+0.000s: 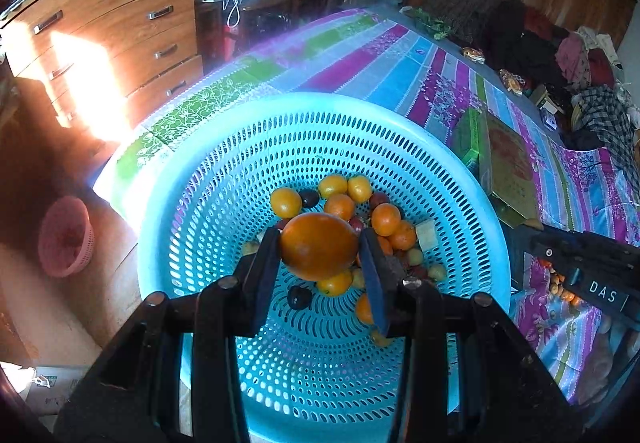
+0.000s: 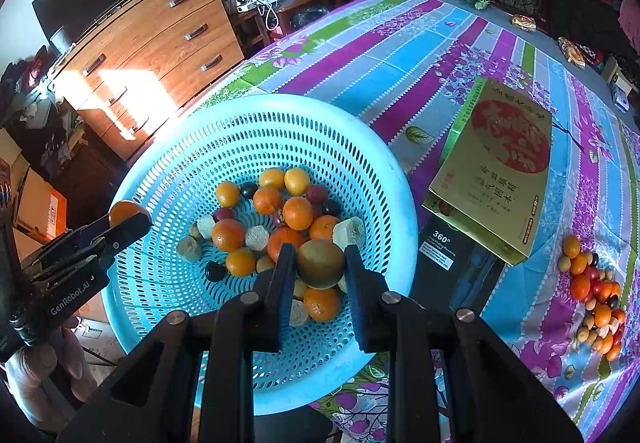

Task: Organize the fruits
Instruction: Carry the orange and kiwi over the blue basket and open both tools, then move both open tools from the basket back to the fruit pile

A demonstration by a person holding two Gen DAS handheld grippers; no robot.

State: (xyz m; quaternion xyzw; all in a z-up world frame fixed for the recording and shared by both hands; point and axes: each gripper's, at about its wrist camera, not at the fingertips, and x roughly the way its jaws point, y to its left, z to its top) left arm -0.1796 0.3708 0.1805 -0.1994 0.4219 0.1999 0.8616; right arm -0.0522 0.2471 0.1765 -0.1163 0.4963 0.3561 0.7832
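Left gripper (image 1: 320, 255) clamped on an orange (image 1: 319, 251), held above the basket (image 1: 472, 179), apparently ready for dropping in. Right gripper (image 2: 320, 267) clamped on a greenish-brown fruit (image 2: 321, 263), likewise poised over the pile, nearer the basket's right side. Both fruits lifted clear of the heap, probably so that release lands them inside rather than on the rim.

Basket: blue, perforated, sitting at the left edge of the tabletop (image 2: 400, 55), partly overhanging it. Inside, gathered at the bottom: oranges (image 2: 298, 213), dark plums (image 2: 214, 270), pale chunks (image 2: 349, 233) of something hard to identify.

Well apart, near the right edge of the tabletop, a loose heap of small fruits (image 2: 596, 299) on the cloth, not yet collected. Between heap and basket, a gold box (image 2: 496, 171) resting over a black box (image 2: 442, 247). Sorting seems partway done, judging by the heap left outside.
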